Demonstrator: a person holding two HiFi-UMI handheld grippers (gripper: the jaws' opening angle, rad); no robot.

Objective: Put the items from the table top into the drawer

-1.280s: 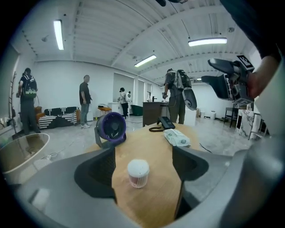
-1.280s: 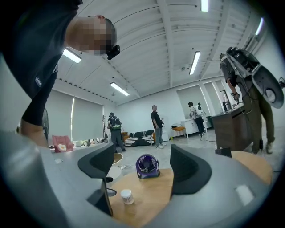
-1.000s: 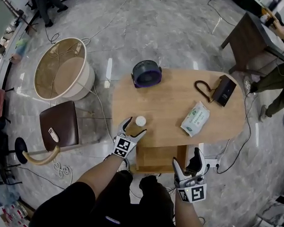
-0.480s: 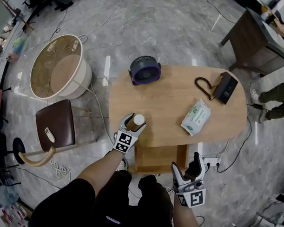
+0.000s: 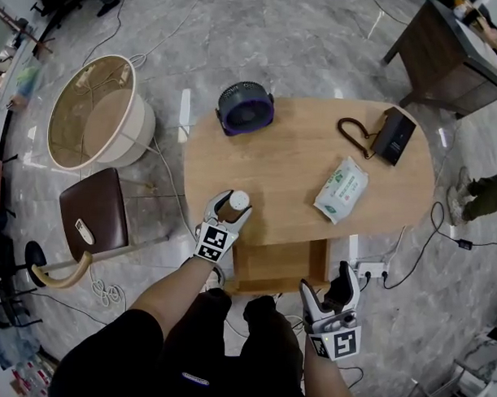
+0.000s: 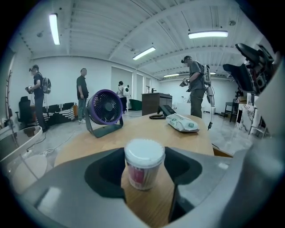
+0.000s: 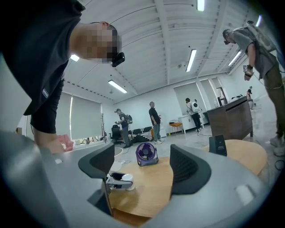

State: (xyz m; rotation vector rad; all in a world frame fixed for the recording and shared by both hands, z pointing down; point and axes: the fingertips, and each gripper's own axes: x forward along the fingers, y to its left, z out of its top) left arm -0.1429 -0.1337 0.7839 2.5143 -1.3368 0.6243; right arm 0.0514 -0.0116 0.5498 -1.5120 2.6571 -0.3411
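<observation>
A small jar with a white lid (image 5: pixel 239 201) stands near the front edge of the oval wooden table (image 5: pixel 299 159). My left gripper (image 5: pixel 229 208) is open, its jaws on either side of the jar (image 6: pixel 144 164) with a gap on both sides. My right gripper (image 5: pixel 324 283) hangs open below the table's front edge, with nothing between its jaws. An open wooden drawer (image 5: pixel 275 265) sticks out under the table between the two grippers. In the right gripper view the jar (image 7: pixel 126 181) shows at the table's left side.
On the table are a purple fan (image 5: pixel 245 109), a pack of wipes (image 5: pixel 341 189) and a black device (image 5: pixel 395 134) with a coiled cable (image 5: pixel 352 137). A brown stool (image 5: pixel 92 213) and a round tub (image 5: pixel 95 125) stand left of it. People stand farther off.
My left gripper has moved forward and its jaws now reach around the jar, which before stood just ahead of its fingertips. The right gripper has stayed in place.
</observation>
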